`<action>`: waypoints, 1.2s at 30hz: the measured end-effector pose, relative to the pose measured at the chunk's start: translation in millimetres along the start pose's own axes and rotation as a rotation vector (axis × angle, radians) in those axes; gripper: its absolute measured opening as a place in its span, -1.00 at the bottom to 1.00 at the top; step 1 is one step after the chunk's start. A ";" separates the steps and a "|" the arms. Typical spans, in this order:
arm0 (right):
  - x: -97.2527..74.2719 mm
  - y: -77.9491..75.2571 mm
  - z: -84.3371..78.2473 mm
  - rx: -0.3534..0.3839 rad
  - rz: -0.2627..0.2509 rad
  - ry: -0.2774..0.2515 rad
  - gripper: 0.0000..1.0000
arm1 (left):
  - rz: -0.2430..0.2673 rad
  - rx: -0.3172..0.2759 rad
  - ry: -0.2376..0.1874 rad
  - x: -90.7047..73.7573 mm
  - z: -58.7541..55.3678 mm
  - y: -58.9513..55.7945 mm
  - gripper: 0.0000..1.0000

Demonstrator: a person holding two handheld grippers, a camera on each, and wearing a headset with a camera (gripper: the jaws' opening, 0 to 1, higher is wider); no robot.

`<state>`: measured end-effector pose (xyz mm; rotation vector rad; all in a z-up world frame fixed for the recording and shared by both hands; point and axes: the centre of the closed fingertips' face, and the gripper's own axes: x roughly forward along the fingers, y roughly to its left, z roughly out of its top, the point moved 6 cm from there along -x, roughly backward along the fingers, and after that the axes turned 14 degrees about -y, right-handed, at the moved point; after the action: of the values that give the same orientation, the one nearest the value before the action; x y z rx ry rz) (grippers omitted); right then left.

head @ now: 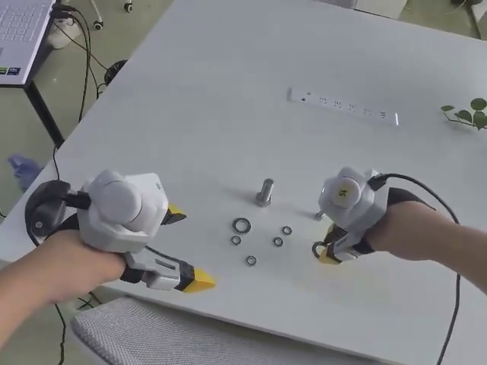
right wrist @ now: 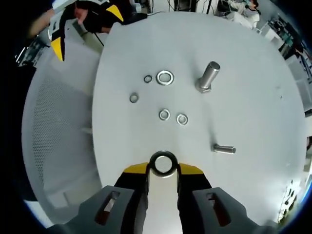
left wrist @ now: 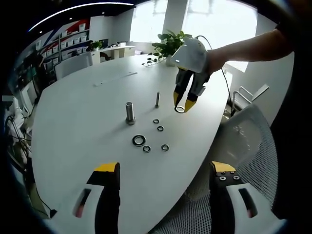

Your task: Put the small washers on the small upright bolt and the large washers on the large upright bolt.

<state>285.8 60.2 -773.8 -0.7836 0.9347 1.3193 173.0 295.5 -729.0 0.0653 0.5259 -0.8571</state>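
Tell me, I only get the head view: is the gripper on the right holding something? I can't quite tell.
Observer: Yes. In the right gripper view, the right gripper pinches a large washer between its tips.
Operator: Is the thin bolt behind it standing?
Observer: The left gripper view shows the small bolt upright, no washer on it.
Operator: And the other gripper?
Observer: Its own view shows the left gripper with jaws wide apart, nothing between.
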 end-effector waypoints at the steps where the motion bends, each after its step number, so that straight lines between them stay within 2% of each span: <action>1: -1.6 -0.1 0.9 -0.003 -0.001 0.001 -0.58 | 0.002 -0.002 -0.002 -0.3 0.0 0.9 0.49; 7: -10.0 -0.1 8.7 -0.002 0.004 0.005 -0.58 | 0.005 0.010 0.006 -1.1 0.6 5.7 0.56; 10: -14.3 -0.5 13.4 -0.003 0.007 0.000 -0.58 | 0.003 0.027 -0.012 -0.9 2.4 5.9 0.61; 15: -17.4 0.4 20.1 0.001 0.025 -0.012 -0.58 | -0.004 0.020 0.001 -1.4 -0.9 3.6 0.62; 23: -27.4 2.3 47.2 -0.005 0.013 -0.047 -0.58 | -0.009 0.013 0.009 -1.9 -4.6 6.0 0.64; 28: -31.2 -2.3 62.6 -0.015 0.005 -0.058 -0.58 | -0.001 0.025 0.007 -3.8 -5.4 8.5 0.70; 33: -29.1 -10.1 70.9 -0.026 -0.004 -0.066 -0.58 | -0.002 0.028 -0.013 -5.5 -3.6 9.9 0.74; 36: -25.8 -15.5 73.5 -0.028 -0.003 -0.066 -0.58 | -0.009 0.031 -0.010 -5.0 -4.0 9.6 0.78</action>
<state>309.4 112.9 -719.2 -0.7587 0.8638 1.3500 175.7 306.4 -731.6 0.0868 0.5039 -0.8736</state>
